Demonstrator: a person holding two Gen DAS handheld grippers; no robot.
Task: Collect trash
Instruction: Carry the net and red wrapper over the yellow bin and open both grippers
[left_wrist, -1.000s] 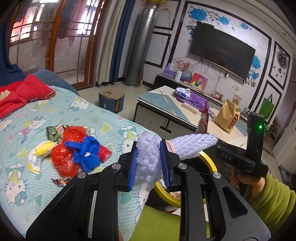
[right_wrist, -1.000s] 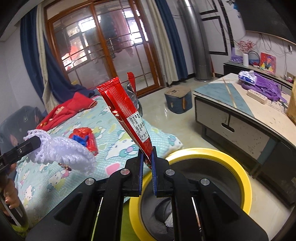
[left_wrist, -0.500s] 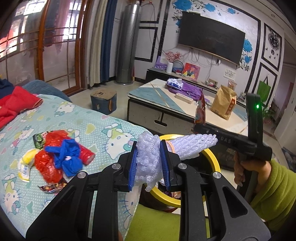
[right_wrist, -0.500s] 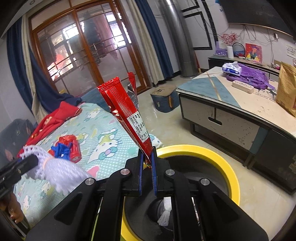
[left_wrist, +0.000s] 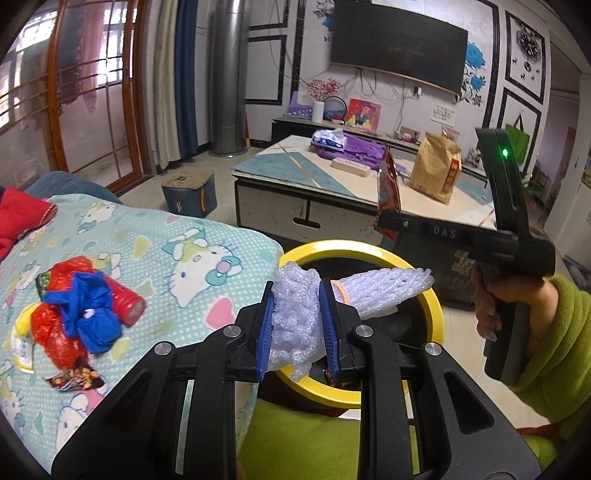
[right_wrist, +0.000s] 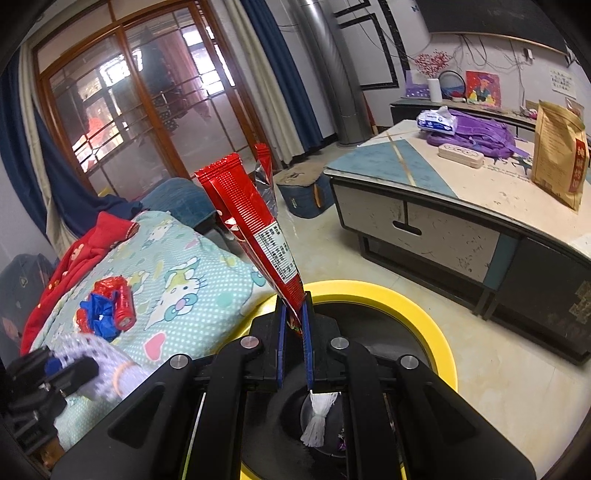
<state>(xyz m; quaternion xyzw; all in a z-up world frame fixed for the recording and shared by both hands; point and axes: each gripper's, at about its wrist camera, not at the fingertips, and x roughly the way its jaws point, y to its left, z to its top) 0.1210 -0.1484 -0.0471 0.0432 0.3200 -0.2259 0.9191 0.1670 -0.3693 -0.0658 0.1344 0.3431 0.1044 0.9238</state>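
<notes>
My left gripper (left_wrist: 296, 325) is shut on a white foam fruit net (left_wrist: 380, 290), held over the near rim of the yellow-rimmed bin (left_wrist: 436, 306). My right gripper (right_wrist: 294, 341) is shut on a red snack wrapper (right_wrist: 255, 225) that stands upright above the bin (right_wrist: 421, 314). A white net piece (right_wrist: 319, 421) lies inside the bin. The right gripper also shows in the left wrist view (left_wrist: 388, 221), still holding the wrapper (left_wrist: 388, 188). A pile of red and blue trash (left_wrist: 81, 310) lies on the Hello Kitty blanket (left_wrist: 207, 243).
A low coffee table (right_wrist: 461, 206) stands beyond the bin with a brown paper bag (right_wrist: 557, 151) and purple cloth (right_wrist: 476, 129). A small blue stool (left_wrist: 188, 192) sits on the floor. A red garment (right_wrist: 92, 240) lies at the blanket's far end.
Both grippers have moved further over the bin, each still holding its piece. The trash pile and blanket have shifted left in view.
</notes>
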